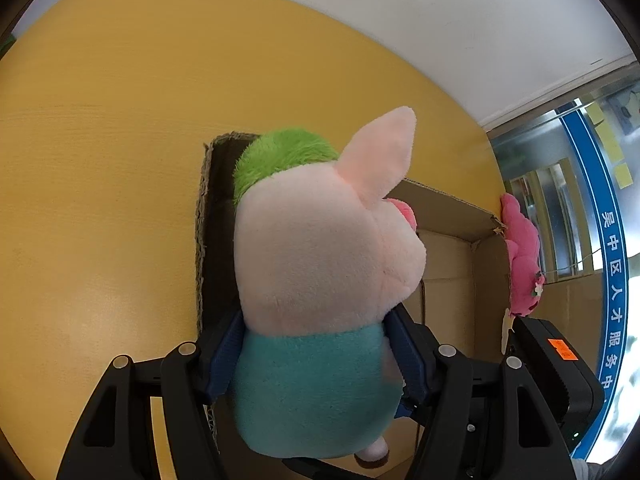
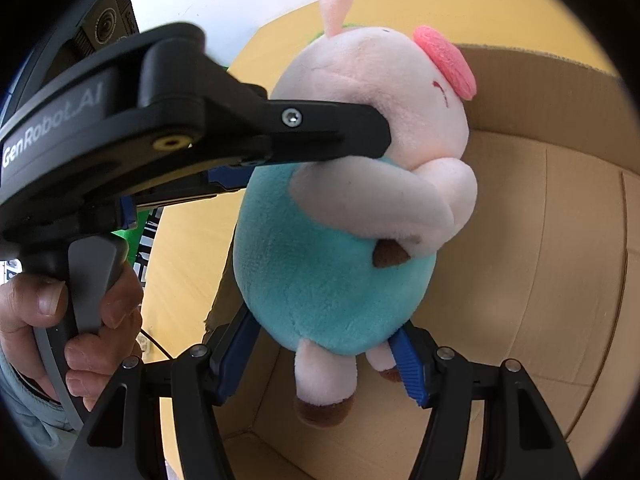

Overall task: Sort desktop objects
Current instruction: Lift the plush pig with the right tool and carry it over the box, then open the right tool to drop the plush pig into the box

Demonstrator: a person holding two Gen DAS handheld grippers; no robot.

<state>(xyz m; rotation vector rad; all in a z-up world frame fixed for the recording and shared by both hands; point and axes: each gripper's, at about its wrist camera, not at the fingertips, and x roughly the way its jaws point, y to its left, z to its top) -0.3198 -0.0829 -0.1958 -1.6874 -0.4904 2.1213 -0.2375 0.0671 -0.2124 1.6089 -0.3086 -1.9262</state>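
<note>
Plush pig (image 1: 320,264), soft, light and squashy, hangs over the open cardboard box (image 1: 448,216) on the yellow worktop (image 1: 100,160). Left gripper (image 1: 316,360) fingers clamp its teal body; right gripper (image 2: 320,360) fingers pinch lower by the legs. Midbody grips best.

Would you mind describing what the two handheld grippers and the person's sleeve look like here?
Both the left gripper and right gripper have black angular frames with silver rivets and blue ribbed pads. The left one carries white "GenRobot.AI" lettering, a small camera and a grey trigger handle. The sleeve is light blue-grey.
</note>
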